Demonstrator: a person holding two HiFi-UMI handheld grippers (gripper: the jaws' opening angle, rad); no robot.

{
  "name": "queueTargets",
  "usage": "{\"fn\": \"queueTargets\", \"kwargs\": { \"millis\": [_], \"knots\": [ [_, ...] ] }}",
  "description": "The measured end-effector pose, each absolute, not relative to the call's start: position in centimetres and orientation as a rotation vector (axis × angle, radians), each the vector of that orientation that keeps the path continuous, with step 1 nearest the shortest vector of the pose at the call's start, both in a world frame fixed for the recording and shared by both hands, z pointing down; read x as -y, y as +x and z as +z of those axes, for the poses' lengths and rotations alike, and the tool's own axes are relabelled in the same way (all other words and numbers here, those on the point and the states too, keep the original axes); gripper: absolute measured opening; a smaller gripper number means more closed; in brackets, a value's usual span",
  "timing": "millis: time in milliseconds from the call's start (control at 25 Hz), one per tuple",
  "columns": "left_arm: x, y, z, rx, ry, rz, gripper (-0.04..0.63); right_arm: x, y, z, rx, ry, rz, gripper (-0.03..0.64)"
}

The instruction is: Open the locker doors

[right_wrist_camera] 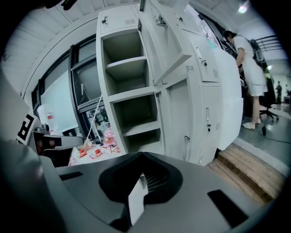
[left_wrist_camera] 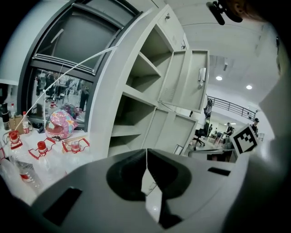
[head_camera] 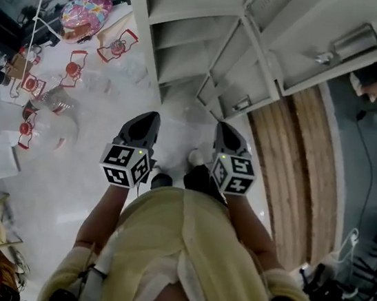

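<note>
The grey locker [head_camera: 211,38] stands ahead of me, its doors swung out and its bare shelves [left_wrist_camera: 141,95] in sight. An upper door [right_wrist_camera: 168,41] hangs open to the right of the shelves, and a lower door [right_wrist_camera: 182,118] with a small handle stands beside the bottom compartment. My left gripper [head_camera: 149,121] and right gripper [head_camera: 224,132] are side by side in front of the locker, apart from it. The left gripper [left_wrist_camera: 146,157] is shut with nothing in it. So is the right gripper [right_wrist_camera: 142,175].
Small bottles in red frames [head_camera: 71,71] and a pink patterned helmet-like thing [head_camera: 86,14] lie on the pale floor to the left. A wooden step [head_camera: 298,162] runs along the right. More closed lockers [right_wrist_camera: 213,91] and a standing person [right_wrist_camera: 248,59] are further right.
</note>
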State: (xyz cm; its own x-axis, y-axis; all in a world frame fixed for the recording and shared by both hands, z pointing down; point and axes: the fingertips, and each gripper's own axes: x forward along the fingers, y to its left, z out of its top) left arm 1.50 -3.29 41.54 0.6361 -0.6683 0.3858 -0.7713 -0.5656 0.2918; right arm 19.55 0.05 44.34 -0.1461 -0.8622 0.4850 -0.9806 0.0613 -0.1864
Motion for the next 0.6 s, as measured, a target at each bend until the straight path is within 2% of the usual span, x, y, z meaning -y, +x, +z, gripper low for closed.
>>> {"fn": "queueTargets", "kwargs": {
  "millis": [600],
  "knots": [
    [3.2, 2.4, 39.8, 1.104, 2.414, 0.257, 0.005, -0.2, 19.1, 42.9, 2.129, 1.806, 0.709, 0.003]
  ]
}}
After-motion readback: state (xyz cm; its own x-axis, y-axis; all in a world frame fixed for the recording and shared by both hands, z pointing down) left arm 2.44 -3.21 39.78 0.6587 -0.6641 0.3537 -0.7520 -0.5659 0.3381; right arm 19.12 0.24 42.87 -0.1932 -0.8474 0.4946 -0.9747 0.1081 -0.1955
